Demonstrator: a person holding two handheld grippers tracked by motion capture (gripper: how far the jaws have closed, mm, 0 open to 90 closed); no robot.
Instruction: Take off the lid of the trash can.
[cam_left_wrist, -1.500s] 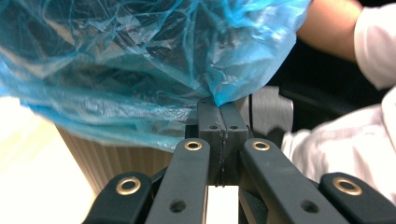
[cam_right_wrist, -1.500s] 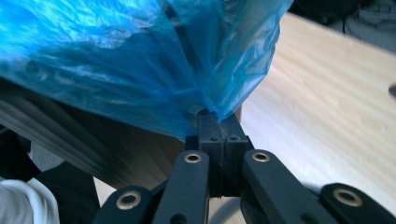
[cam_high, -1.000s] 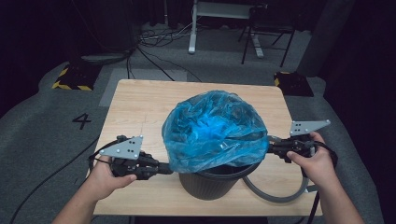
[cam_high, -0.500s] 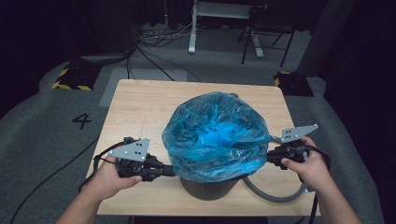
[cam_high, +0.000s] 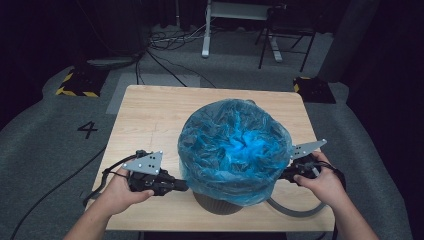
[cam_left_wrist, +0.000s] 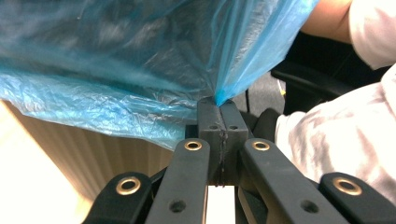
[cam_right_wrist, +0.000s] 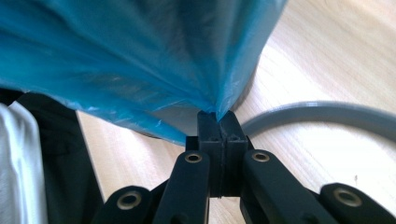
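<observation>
Blue bag being drawn down over a bin

The crinkled translucent blue plastic bag (cam_high: 234, 150) already domes over the dark round bin (cam_high: 216, 204) near the table's near edge; its hem covers most of the bin, whose base is still bare. The left gripper (cam_high: 184, 186) and right gripper (cam_high: 283, 174) each pinch the hem on opposite sides. A grey plastic ring (cam_high: 292, 210) lies beside the bin, probably for later.
</observation>
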